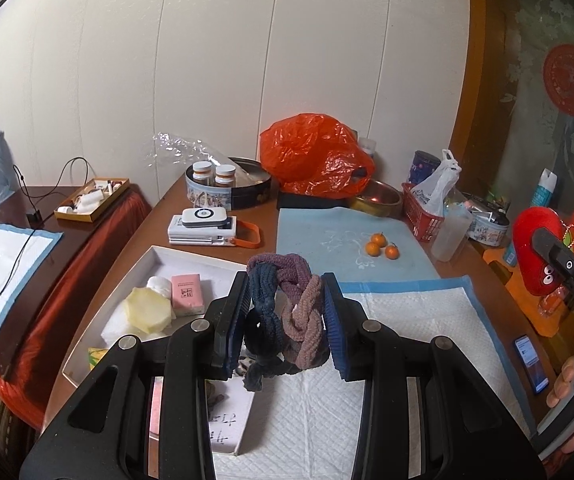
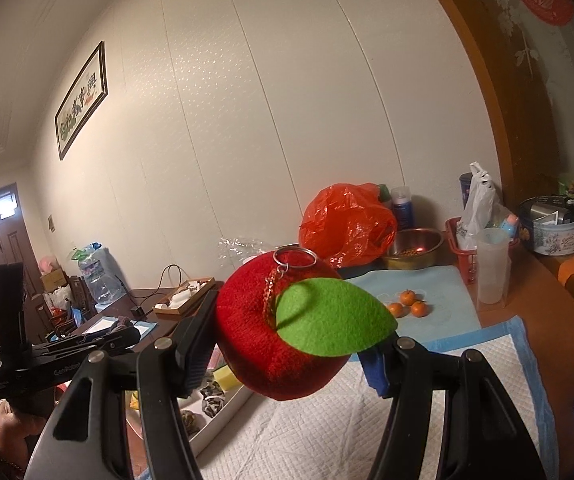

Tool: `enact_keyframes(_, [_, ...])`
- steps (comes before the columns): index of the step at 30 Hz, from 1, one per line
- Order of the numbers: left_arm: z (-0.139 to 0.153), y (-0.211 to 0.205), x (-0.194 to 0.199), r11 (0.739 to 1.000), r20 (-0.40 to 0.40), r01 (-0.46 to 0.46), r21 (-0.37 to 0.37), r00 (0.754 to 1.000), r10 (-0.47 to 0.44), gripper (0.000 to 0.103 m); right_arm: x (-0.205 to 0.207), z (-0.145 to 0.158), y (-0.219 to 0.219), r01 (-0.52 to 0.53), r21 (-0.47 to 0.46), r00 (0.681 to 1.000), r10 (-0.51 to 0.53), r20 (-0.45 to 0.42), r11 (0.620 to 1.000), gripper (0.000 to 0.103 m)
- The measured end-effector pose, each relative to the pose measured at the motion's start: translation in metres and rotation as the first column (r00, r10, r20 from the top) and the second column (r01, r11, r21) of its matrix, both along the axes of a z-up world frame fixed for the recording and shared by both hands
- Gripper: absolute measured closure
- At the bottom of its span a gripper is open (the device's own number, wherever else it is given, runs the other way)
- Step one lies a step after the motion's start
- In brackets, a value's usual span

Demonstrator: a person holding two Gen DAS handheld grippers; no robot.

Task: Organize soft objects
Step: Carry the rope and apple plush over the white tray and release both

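Braided purple-and-navy headband [image 1: 287, 312] clenched between left gripper [image 1: 287, 320] pads, above white tray [image 1: 167, 256]; red plush apple [image 2: 283, 332] grasped by right gripper [image 2: 287, 344], over quilted pad [image 2: 327, 432]

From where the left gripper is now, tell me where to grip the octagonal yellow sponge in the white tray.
Grip the octagonal yellow sponge across two opposite flat edges, coming from above. It lies flat in the white tray, touching the pink box on its right, so a side approach is blocked. The left gripper must first release the braided hair ties.
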State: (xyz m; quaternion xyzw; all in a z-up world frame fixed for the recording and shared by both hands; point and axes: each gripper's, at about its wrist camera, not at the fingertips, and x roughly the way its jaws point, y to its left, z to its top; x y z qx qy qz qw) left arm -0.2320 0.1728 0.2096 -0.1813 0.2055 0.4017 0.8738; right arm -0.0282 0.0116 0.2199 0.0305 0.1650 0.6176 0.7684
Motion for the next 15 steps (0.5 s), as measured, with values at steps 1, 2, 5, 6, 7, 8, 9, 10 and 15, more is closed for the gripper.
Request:
enact_keyframes(1, [-0.001, 0.002, -0.003, 1.000, 0.001, -0.004, -0.002, 1.000, 0.004, 0.068, -0.001, -0.001, 0.001, -0.003, -0.002, 1.000, 0.003, -0.001, 1.000, 0.040])
enact_keyframes(2, [-0.001, 0.004, -0.005, 1.000, 0.003, -0.008, -0.004, 1.000, 0.008, 0.068, -0.001, -0.002, 0.004, -0.007, -0.004, 1.000, 0.007, -0.001, 1.000, 0.040])
enact_keyframes(5, [-0.003, 0.009, -0.013, 1.000, 0.009, -0.018, -0.012, 1.000, 0.019, 0.068, -0.006, -0.002, 0.007, -0.013, -0.009, 1.000, 0.013, 0.004, 1.000, 0.040])
enact_keyframes(6, [-0.004, 0.011, -0.015, 1.000, 0.011, -0.020, -0.014, 1.000, 0.020, 0.068, -0.009, -0.002, 0.008, -0.015, -0.010, 1.000, 0.015, 0.006, 1.000, 0.040])
enact_keyframes(7, [-0.004, 0.012, -0.017, 1.000, 0.013, -0.021, -0.016, 1.000, 0.021, 0.068, -0.010, -0.002, 0.010, -0.016, -0.012, 1.000, 0.016, 0.008, 1.000, 0.040])
enact_keyframes(8, [-0.005, 0.014, -0.019, 1.000, 0.014, -0.022, -0.018, 1.000, 0.022, 0.068, -0.012, -0.002, 0.012, -0.018, -0.014, 1.000, 0.018, 0.010, 1.000, 0.040])
enact_keyframes(9, [-0.005, 0.015, -0.021, 1.000, 0.015, -0.023, -0.019, 1.000, 0.023, 0.068, -0.012, -0.003, 0.014, -0.020, -0.016, 1.000, 0.020, 0.010, 1.000, 0.040])
enact_keyframes(10, [-0.006, 0.016, -0.024, 0.999, 0.016, -0.025, -0.020, 1.000, 0.026, 0.068, -0.015, -0.003, 0.016, -0.022, -0.018, 1.000, 0.022, 0.010, 1.000, 0.040])
enact_keyframes(15, [-0.008, 0.024, -0.036, 0.999, 0.020, -0.042, -0.027, 0.999, 0.042, 0.068, -0.024, -0.004, 0.027, -0.045, -0.032, 0.999, 0.045, 0.015, 0.998, 0.040])
